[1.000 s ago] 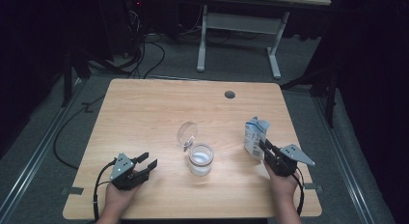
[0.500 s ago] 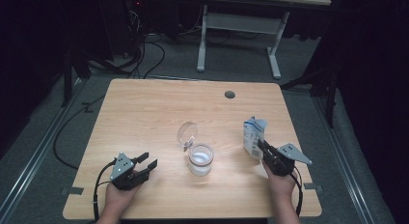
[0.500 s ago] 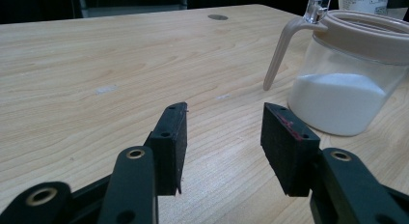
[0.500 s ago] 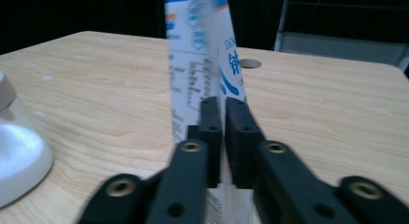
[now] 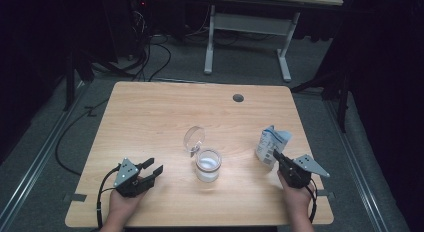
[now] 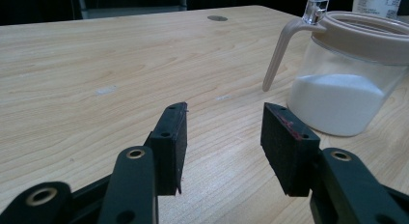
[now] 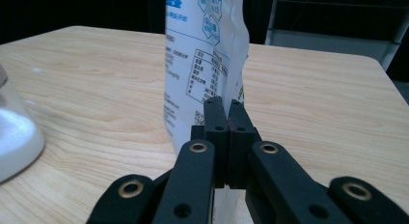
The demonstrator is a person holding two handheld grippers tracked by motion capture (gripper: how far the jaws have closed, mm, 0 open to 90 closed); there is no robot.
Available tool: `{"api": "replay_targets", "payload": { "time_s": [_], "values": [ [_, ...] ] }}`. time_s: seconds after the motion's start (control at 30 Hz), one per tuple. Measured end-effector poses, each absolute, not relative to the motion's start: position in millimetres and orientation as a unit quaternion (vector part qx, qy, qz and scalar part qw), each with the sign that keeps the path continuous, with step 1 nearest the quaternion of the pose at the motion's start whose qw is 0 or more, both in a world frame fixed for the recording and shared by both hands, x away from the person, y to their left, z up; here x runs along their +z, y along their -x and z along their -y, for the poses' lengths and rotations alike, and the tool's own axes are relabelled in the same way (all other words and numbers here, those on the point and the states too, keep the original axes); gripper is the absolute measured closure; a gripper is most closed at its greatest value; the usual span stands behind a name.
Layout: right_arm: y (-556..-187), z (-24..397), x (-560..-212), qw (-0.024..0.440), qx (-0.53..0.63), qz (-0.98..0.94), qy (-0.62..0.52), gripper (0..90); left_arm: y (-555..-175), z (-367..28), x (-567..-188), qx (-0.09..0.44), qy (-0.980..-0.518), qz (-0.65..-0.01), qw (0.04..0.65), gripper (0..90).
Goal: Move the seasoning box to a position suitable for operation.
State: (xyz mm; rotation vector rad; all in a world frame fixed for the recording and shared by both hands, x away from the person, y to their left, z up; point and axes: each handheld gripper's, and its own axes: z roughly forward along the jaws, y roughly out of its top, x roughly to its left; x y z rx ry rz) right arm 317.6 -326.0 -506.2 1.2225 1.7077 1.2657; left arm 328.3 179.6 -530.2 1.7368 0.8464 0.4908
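Right gripper (image 7: pixel 225 105) clamped flat on the rear edge of the upright white printed-plastic pouch (image 7: pixel 205 60), jaws having just been closing, thin film pinched between the pads and the rest of the bag rising straight ahead of the tips; seen from the high view as the same gripper (image 5: pixel 276 154) at the pouch (image 5: pixel 271 145) near the table's right edge. Left gripper (image 6: pixel 224 137) parked low over the pale wooden table (image 5: pixel 150 117), jaws standing well apart with nothing between them, resting in the hand (image 5: pixel 122 204). Ahead and to the right of those open jaws, the clear glass jar with a beige plastic collar and spout (image 6: pixel 349 74), part-filled with white powder, its round clear lid (image 5: pixel 194 138) flipped up and open. Judged so far: jar opened, pouch gripped. Left to do, by appearance: lifting the pouch, carrying it over the jar's mouth, tipping the contents in; none of that begun, pouch base not yet raised off the wood
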Motion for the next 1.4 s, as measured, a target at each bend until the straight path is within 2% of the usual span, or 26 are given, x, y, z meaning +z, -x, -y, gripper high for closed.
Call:
{"api": "replay_targets", "payload": {
  "time_s": [0.23, 0.5, 0.7, 0.8, 0.87, 0.93, 1.0, 1.1, 1.4],
  "values": [
    [-320, 326, -504, 0.330, 0.487, -0.650, -0.481, 89.3, -328, -179, -530, 0.207, -0.731, -0.356, 0.544, 52.4],
    [-327, 320, -504, 0.317, 0.489, -0.653, -0.484, 72.6, -328, -180, -530, 0.206, -0.732, -0.355, 0.544, 52.4],
    [-332, 312, -505, 0.319, 0.478, -0.661, -0.483, 68.4, -328, -179, -530, 0.206, -0.731, -0.355, 0.544, 52.3],
    [-332, 310, -504, 0.319, 0.479, -0.658, -0.485, 63.1, -328, -180, -530, 0.206, -0.731, -0.355, 0.545, 52.4],
    [-333, 310, -505, 0.316, 0.478, -0.660, -0.486, 68.7, -328, -180, -530, 0.206, -0.731, -0.355, 0.544, 52.4],
    [-333, 310, -505, 0.318, 0.478, -0.660, -0.485, 68.1, -328, -180, -530, 0.206, -0.732, -0.355, 0.544, 52.4],
    [-333, 309, -504, 0.321, 0.479, -0.658, -0.485, 62.5, -328, -180, -530, 0.206, -0.731, -0.356, 0.545, 52.4],
    [-333, 310, -504, 0.318, 0.479, -0.655, -0.490, 58.7, -328, -180, -530, 0.206, -0.731, -0.355, 0.545, 52.4],
    [-331, 311, -503, 0.322, 0.477, -0.650, -0.496, 51.2, -328, -180, -530, 0.206, -0.731, -0.355, 0.545, 52.5]
  ]
}}
